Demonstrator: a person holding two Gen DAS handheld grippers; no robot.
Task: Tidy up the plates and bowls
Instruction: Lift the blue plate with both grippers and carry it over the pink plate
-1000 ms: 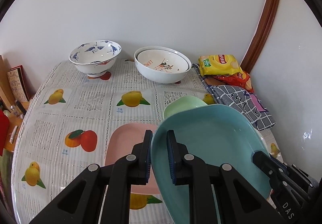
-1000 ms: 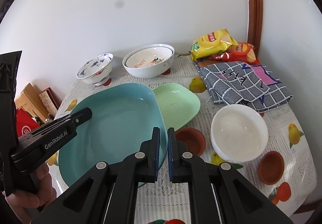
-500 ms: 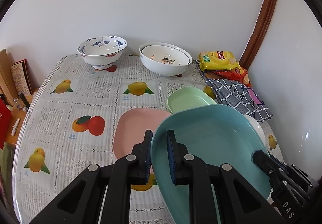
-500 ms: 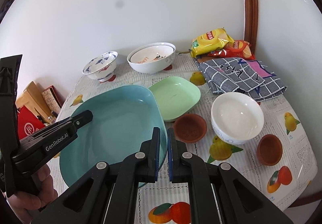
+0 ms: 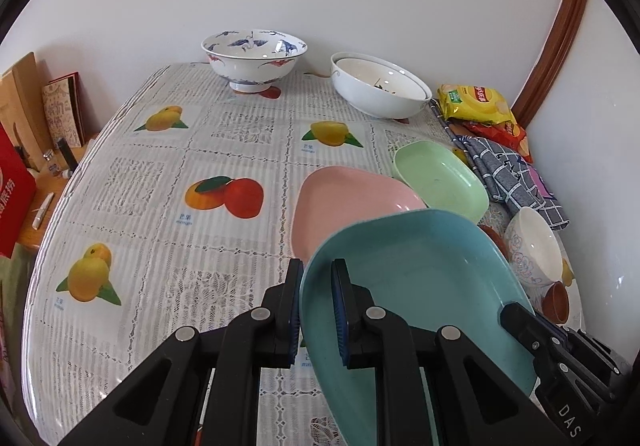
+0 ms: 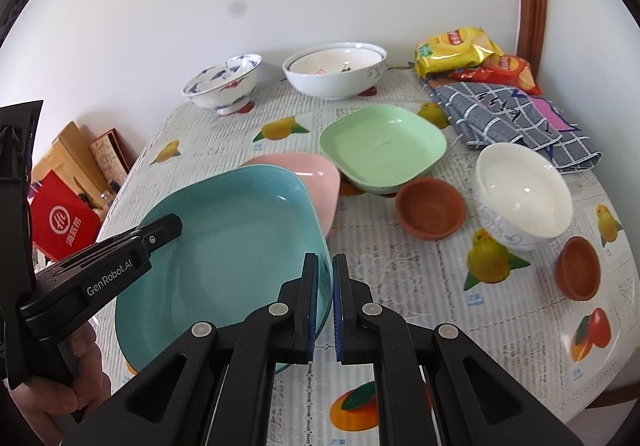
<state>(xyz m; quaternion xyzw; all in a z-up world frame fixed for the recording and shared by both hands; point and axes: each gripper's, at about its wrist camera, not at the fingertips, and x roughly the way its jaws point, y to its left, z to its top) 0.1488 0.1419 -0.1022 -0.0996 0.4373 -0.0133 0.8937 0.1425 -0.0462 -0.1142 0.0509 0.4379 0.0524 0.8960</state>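
Only from the right wrist we see both brown cups (image 6: 430,210), while our left tool (image 5: 316,310) and right tool (image 6: 324,306) are nearly closed, each pinching the blue plate (image 6: 236,242) by its rim.

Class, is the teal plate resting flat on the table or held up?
Held up, tilted: both tongs grip opposite rims of the teal plate above the pink plate.

left gripper (image 6: 160,230) read "GenRobot.AI" | right gripper (image 5: 516,320) read "DAS" | tablecloth (image 5: 184,221) fruit label read "mongo"
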